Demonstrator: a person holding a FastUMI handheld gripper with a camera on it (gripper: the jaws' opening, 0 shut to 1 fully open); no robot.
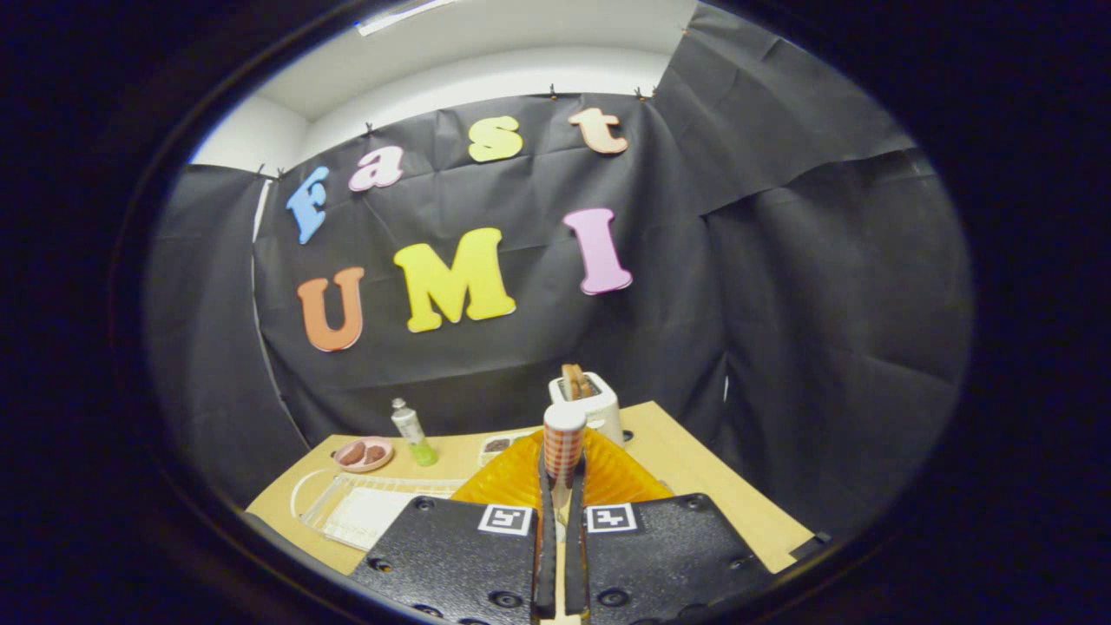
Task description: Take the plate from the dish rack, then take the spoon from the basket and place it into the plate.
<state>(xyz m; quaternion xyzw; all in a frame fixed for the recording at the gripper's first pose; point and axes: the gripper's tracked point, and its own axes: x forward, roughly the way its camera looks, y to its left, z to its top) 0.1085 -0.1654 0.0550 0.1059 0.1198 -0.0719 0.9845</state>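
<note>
Orange translucent plate (521, 476), ribbed, sits just ahead of the gripper (562, 486), behind and around the fingertips; its rim spreads out to either side of them. Whether it lies flat on the table or is lifted, cannot tell.

Spoon (564, 447): handle with a checked orange-and-white pattern and a pale rounded cap stands upright between the fingers. Both fingers (545, 521) drawn close together, pinching the lower part of the handle; only a narrow slit remains between them. Bowl end of the spoon hidden.

Dish rack (347, 508), clear wire-and-plastic, lies on the tan table (712, 486) to the left of the fingers, near the plate's left edge.

Beyond the spoon, a white toaster (588, 398) with brown slices poking out of its slots. Left of that, a small white tray (499, 445) with something dark in it, too small to tell. Further left, a tube (412, 434) with a green lower end stands tilted, just beside a pink dish (363, 454) holding brown pieces.
</note>
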